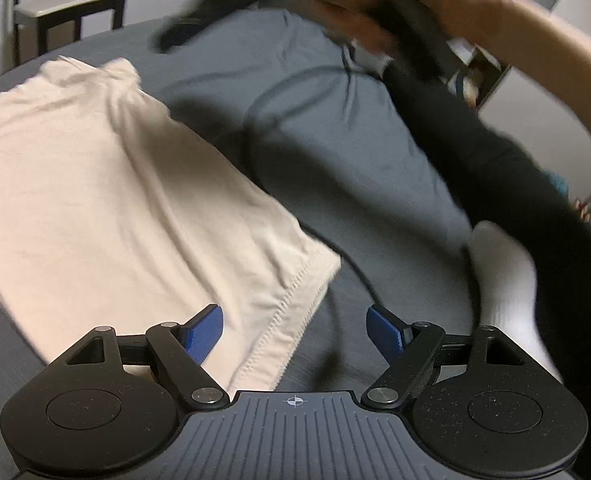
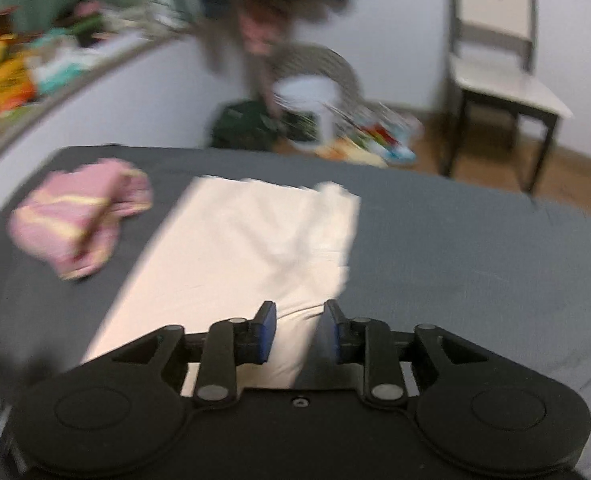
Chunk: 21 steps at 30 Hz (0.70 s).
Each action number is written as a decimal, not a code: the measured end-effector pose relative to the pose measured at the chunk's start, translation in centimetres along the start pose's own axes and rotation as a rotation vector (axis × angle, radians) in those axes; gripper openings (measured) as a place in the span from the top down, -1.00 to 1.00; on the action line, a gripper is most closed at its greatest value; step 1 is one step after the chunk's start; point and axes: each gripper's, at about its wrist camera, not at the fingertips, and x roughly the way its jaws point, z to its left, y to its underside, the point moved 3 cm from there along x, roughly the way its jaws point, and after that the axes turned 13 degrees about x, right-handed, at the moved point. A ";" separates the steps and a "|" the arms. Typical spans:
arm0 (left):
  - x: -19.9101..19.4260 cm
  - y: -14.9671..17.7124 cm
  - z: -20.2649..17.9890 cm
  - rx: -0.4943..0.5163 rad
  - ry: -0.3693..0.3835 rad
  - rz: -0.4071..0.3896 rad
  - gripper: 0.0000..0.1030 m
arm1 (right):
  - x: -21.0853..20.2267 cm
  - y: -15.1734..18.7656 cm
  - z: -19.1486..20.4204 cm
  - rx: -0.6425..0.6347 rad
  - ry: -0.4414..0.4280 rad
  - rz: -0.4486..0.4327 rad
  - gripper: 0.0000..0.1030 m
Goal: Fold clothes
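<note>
Cream garment [image 2: 251, 248]: laid flat on the grey bed [image 2: 455, 248] — partly folded, it is judged.
Pink garment [image 2: 79, 216]: left crumpled.
Left gripper [image 1: 293, 334]: fingers spread, nothing held.
Right gripper [image 2: 300, 330]: parted, empty.

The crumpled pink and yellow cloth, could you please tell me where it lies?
In the right wrist view, the crumpled pink and yellow cloth lies on the dark grey bed sheet, left of the flat cream garment.

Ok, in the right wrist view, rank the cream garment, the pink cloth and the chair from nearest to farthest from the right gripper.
1. Cream garment: directly ahead of the right gripper, its near edge between the open fingers.
2. Pink cloth: farther out, to the left on the dark bed cover.
3. Chair: farthest, beyond the bed on the right, by the wall.
</note>
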 end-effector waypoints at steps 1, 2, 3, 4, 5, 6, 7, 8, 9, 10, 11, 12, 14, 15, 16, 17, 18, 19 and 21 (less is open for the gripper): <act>-0.8 0.0 0.4 -0.019 -0.009 -0.028 -0.54 | -1.4 0.7 0.4 -0.016 -0.027 -0.005 0.37; -1.9 0.1 1.0 -0.045 -0.033 -0.067 -0.54 | -2.9 1.3 0.7 -0.034 -0.051 -0.009 0.37; -2.9 0.2 1.7 -0.080 -0.064 -0.107 -0.54 | -4.3 2.2 1.0 -0.057 -0.051 0.000 0.37; -3.8 0.3 2.6 -0.134 -0.116 -0.146 -0.54 | -5.7 3.0 1.2 -0.081 -0.050 0.011 0.37; -4.6 0.4 3.6 -0.188 -0.167 -0.186 -0.54 | -6.9 4.0 1.3 -0.112 -0.038 0.036 0.31; -5.5 0.6 4.5 -0.244 -0.218 -0.224 -0.54 | -8.2 5.0 1.3 -0.143 -0.025 0.060 0.28; -6.1 0.8 5.5 -0.315 -0.264 -0.256 -0.54 | -9.5 6.0 1.4 -0.173 -0.013 0.085 0.28; -6.7 1.1 6.5 -0.383 -0.306 -0.288 -0.55 | -10.3 6.8 1.7 -0.188 -0.006 0.112 0.28; -7.1 1.4 7.3 -0.437 -0.325 -0.320 -0.55 | -11.0 7.6 1.9 -0.201 -0.002 0.135 0.28; -7.5 1.7 8.1 -0.489 -0.344 -0.353 -0.55 | -11.1 8.2 2.6 -0.203 -0.013 0.123 0.28; -7.7 1.9 8.6 -0.519 -0.362 -0.383 -0.55 | -11.1 8.8 3.2 -0.204 -0.025 0.111 0.28; -7.8 2.0 9.1 -0.536 -0.381 -0.403 -0.54 | -11.2 9.3 3.9 -0.206 -0.036 0.099 0.28; -7.6 1.9 10.2 -0.559 -0.439 -0.424 -0.54 | -11.3 10.5 5.2 -0.211 -0.058 0.075 0.27; -7.5 1.8 10.8 -0.571 -0.464 -0.434 -0.54 | -10.4 10.9 6.2 -0.231 -0.055 0.049 0.28; -7.3 1.9 11.2 -0.584 -0.467 -0.438 -0.54 | -9.0 11.4 7.5 -0.270 -0.045 0.022 0.28; -7.1 2.1 11.6 -0.598 -0.469 -0.440 -0.53 | -7.5 11.9 8.9 -0.312 -0.031 -0.004 0.29; -6.8 2.4 12.0 -0.617 -0.468 -0.433 -0.53 | -6.0 12.5 10.3 -0.363 -0.034 -0.013 0.34; -6.6 2.7 12.3 -0.633 -0.467 -0.425 -0.53 | -4.5 13.2 11.8 -0.415 -0.038 -0.023 0.37; -6.4 3.2 12.1 -0.632 -0.473 -0.410 -0.53 | -2.8 14.8 14.4 -0.545 -0.066 -0.030 0.42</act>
